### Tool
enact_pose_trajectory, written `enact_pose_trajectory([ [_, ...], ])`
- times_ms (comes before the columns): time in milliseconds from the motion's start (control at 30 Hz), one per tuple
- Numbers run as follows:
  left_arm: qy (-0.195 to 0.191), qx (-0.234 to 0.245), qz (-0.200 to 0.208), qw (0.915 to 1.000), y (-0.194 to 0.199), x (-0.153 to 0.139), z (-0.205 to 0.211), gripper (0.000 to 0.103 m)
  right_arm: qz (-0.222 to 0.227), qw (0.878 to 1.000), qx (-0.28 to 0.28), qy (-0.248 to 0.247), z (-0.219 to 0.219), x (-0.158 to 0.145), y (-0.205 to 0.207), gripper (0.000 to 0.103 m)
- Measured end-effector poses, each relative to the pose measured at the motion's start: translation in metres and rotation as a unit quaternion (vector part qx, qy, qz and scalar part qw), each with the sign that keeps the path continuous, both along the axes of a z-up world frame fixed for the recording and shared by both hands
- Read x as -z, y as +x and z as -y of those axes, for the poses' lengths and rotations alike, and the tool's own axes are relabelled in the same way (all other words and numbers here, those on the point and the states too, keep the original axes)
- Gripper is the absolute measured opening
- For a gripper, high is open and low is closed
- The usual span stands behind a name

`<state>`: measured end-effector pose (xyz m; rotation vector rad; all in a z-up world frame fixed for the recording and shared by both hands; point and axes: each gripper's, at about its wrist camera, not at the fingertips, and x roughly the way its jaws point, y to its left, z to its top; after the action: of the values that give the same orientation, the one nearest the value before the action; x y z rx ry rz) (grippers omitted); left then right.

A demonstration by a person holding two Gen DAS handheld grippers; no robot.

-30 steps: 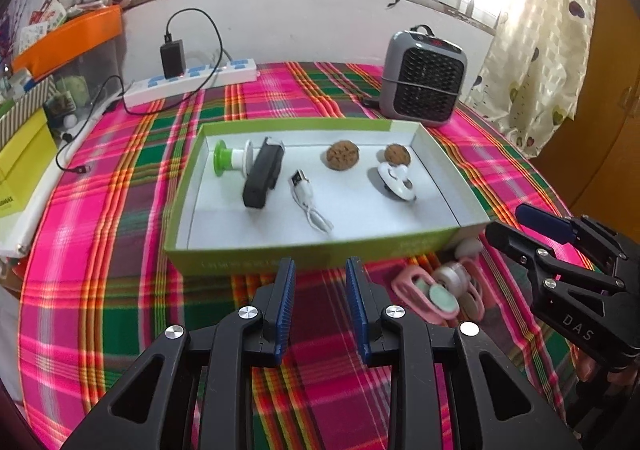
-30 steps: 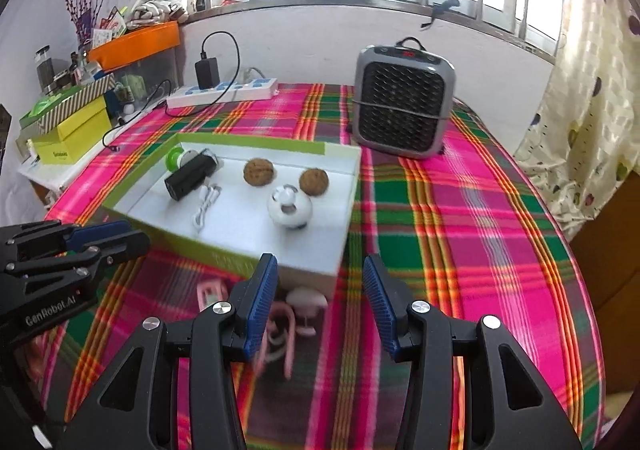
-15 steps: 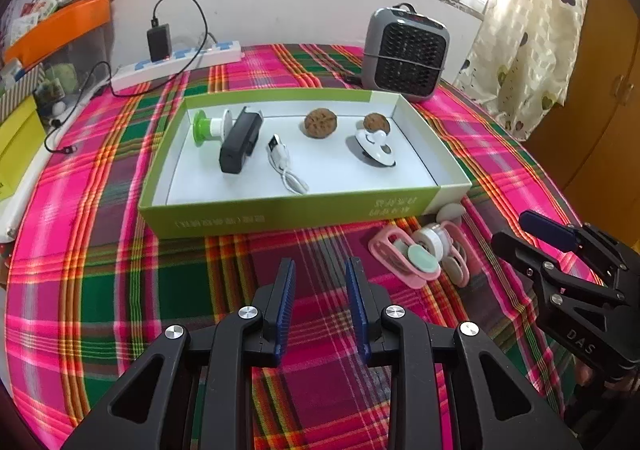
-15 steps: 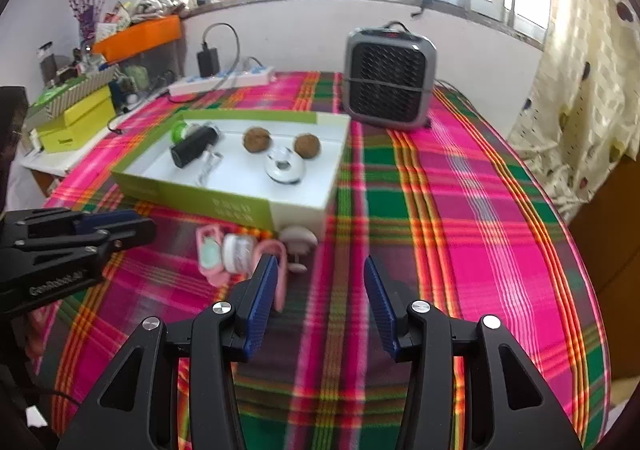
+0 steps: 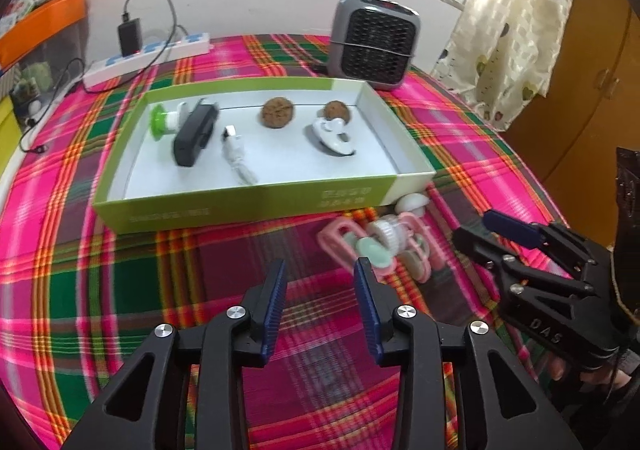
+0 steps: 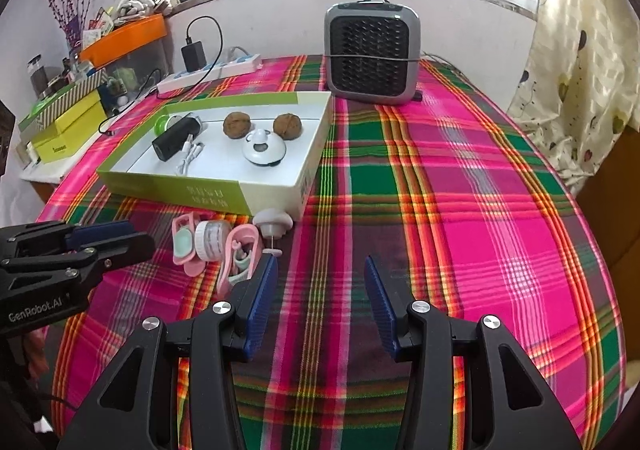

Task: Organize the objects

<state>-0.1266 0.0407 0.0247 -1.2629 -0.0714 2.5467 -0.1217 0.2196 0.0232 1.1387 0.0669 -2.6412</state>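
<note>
Plaid-covered desk (image 6: 440, 178) w/ green box (image 5: 248, 206) already holding several bits. Left gripper (image 5: 320, 282) has just widened, jaws opening on nothing, right by the pink toy cluster (image 5: 380, 246) outside the box. Right gripper (image 6: 320, 278) wide, empty. Looks set for a pick-up.

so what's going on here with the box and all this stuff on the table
A person holds a gripper in each hand above a plaid tablecloth, tidying small things into a green box. The box already holds two walnuts, a black charger, a white cable and a white round gadget. A pink toy cluster and a white knob lie outside it. The left gripper is opening with nothing between its jaws; the right gripper is open and empty.
</note>
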Motion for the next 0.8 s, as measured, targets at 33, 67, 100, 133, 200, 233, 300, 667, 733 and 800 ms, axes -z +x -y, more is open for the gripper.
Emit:
enact_pose_trajectory([
  [33, 0.004, 0.004, 0.000, 1.0000, 0.000, -0.001, -0.002, 0.036, 0.000, 1.000, 0.000, -0.002, -0.001, 0.000, 0.000, 0.047],
  [67, 0.008, 0.008, 0.000, 0.9999, -0.001, -0.001, -0.004, 0.037, 0.000, 1.000, -0.001, -0.003, -0.001, 0.000, 0.001, 0.047],
  [100, 0.013, 0.011, 0.001, 0.9999, -0.002, -0.002, -0.007, 0.037, -0.001, 1.000, -0.001, -0.004, -0.002, -0.001, 0.001, 0.047],
  [133, 0.013, 0.012, 0.003, 0.9998, -0.003, -0.002, -0.009, 0.038, -0.002, 1.000, -0.002, -0.005, -0.002, -0.001, 0.002, 0.047],
  [200, 0.006, 0.012, 0.007, 0.9999, -0.004, -0.001, -0.014, 0.038, -0.002, 1.000, -0.004, -0.006, -0.003, -0.001, 0.003, 0.047],
  [233, 0.004, 0.012, 0.007, 0.9999, -0.005, 0.000, -0.016, 0.038, -0.002, 1.000, -0.005, -0.006, -0.002, -0.001, 0.002, 0.047],
  [300, 0.000, 0.014, 0.010, 0.9998, -0.004, 0.001, -0.019, 0.038, 0.000, 1.000, -0.006, -0.007, -0.003, 0.000, 0.002, 0.047],
  [667, -0.024, 0.009, 0.022, 0.9994, -0.008, 0.010, -0.020, 0.038, 0.000, 1.000, -0.018, -0.007, 0.002, 0.000, 0.003, 0.047],
  [733, -0.028, 0.007, 0.022, 0.9994, -0.007, 0.011, -0.018, 0.038, 0.000, 1.000, -0.018, -0.008, 0.003, -0.001, 0.004, 0.047],
  [800, -0.032, 0.001, 0.020, 0.9993, -0.008, 0.011, -0.014, 0.038, -0.001, 1.000, -0.020, -0.009, 0.004, -0.002, 0.004, 0.047],
])
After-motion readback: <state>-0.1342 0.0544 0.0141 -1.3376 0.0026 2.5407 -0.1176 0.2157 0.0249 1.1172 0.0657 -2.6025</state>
